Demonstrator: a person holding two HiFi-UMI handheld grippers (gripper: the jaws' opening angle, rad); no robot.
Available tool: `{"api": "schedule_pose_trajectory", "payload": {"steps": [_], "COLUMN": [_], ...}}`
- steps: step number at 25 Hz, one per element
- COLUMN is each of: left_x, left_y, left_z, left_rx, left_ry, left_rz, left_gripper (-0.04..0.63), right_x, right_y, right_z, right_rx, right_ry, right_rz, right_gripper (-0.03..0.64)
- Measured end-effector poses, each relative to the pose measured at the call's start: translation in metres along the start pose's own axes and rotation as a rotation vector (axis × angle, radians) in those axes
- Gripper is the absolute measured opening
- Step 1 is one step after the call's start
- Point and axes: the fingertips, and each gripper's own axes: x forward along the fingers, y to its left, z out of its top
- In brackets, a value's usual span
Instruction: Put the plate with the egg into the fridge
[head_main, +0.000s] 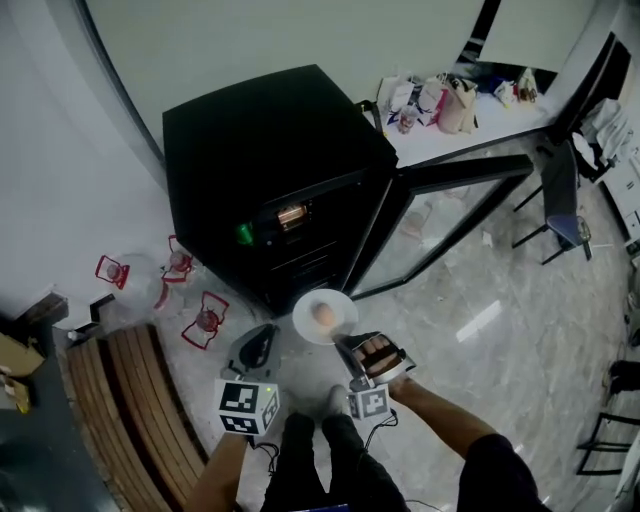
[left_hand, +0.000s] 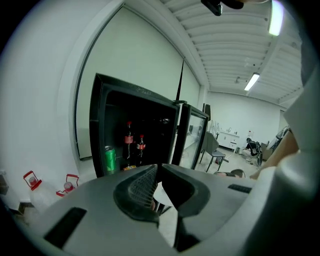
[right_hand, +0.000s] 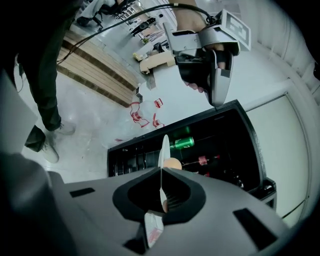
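The right hand-held gripper (head_main: 347, 343) is pinched narrow on the near rim of the white plate (head_main: 325, 318), which hangs just in front of the open fridge (head_main: 270, 160) and is not yet inside it. The egg (head_main: 323, 315) sits at the plate's middle. In the right gripper view the rim runs edge-on between the pads. The left hand-held gripper (head_main: 262, 336) hovers just beside the plate, also before the fridge, its jaws drawn together with nothing pinched.

Clear water bottles with red handles (head_main: 206, 320) stand on the floor left of the fridge. Inside the fridge a green can (left_hand: 110, 159) stands at the left, with two red-labelled soda bottles (left_hand: 129, 142) behind it. The glass door (head_main: 440, 215) swings out to the fridge's right — beyond it, a white counter (head_main: 450, 140) carries bags.
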Motion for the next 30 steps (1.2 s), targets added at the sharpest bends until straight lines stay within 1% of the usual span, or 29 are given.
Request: {"api": "schedule_pose_trajectory", "payload": {"steps": [3, 6, 11, 16, 19, 22, 30], "left_x": [0.014, 0.033, 0.077, 0.109, 0.12, 0.128, 0.145], "left_y": [0.01, 0.024, 0.05, 0.076, 0.087, 0.096, 0.112], "left_z": [-0.024, -0.052, -0.102, -0.141, -0.162, -0.173, -0.184], "left_rx": [-0.024, -0.019, -0.005, 0.012, 0.014, 0.016, 0.023], "left_ry": [-0.007, -0.019, -0.02, -0.011, 0.005, 0.009, -0.022], "left_rz": [-0.007, -0.001, 0.012, 0.022, 0.031, 0.03, 0.034], "left_gripper": [0.029, 0.028, 0.029, 0.029, 0.028, 0.029, 0.029], "right_x": [0.034, 0.07, 0.138, 0.21, 0.251, 0.289, 0.35], "right_y": [0.024, 0.05, 0.091, 0.114, 0.123, 0.123, 0.125], "right_z": [-0.006, -0.01, -0.03, -0.048, -0.052, -0.056, -0.062], "right_rx": [0.004, -0.008, -0.07, -0.155, -0.211, -0.248, -0.258], "right_ry": [0.018, 0.011, 0.029, 0.026, 0.009, 0.011, 0.02], "right_rz": [-0.013, -0.039, -0.049, -0.048, -0.068, -0.098, -0.132], "right_gripper": [0.015, 0.015, 0.015, 0.015, 0.015, 0.015, 0.015]}}
